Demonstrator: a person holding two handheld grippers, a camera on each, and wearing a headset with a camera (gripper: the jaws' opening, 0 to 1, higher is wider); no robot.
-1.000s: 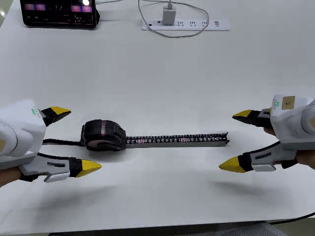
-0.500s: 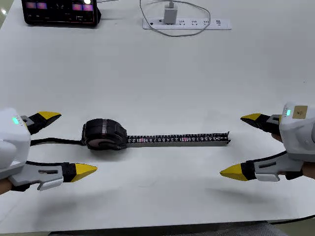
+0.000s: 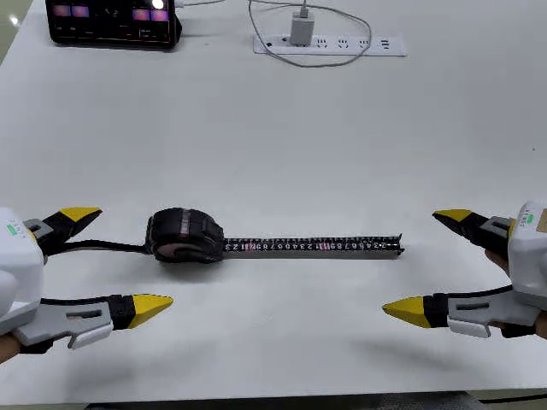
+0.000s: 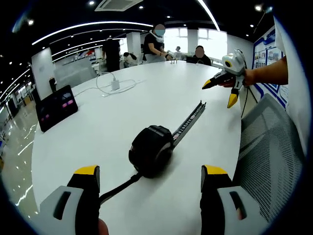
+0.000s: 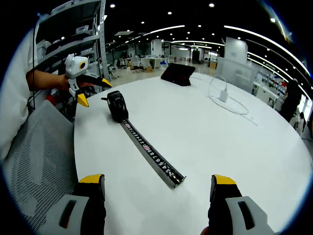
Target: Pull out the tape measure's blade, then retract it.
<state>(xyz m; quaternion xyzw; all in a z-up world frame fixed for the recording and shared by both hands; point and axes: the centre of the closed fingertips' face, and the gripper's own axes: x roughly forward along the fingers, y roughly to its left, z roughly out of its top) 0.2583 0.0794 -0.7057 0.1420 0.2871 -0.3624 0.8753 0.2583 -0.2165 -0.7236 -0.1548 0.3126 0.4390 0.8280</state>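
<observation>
A black tape measure [image 3: 182, 237] lies on the white table, its blade [image 3: 312, 247] drawn out flat to the right, ending in a hook [image 3: 399, 247]. A black strap trails left from the case. My left gripper [image 3: 120, 256] stands open at the left, its yellow tips apart on either side of the strap, short of the case [image 4: 150, 149]. My right gripper [image 3: 427, 260] is open at the right, a little past the blade's end [image 5: 177, 180], holding nothing. In the left gripper view the right gripper [image 4: 220, 90] appears far off; the left gripper [image 5: 90, 91] is in the right gripper view.
A dark tablet [image 3: 113, 21] stands at the table's far left. A white power strip [image 3: 329, 44] with a charger and looped cable lies at the far middle. A mesh chair seat [image 5: 36, 161] sits by the near edge. People stand in the background [image 4: 159, 41].
Both grippers have drawn back outward, away from the tape measure, and lowered a little. The tape measure and its extended blade have stayed put on the table.
</observation>
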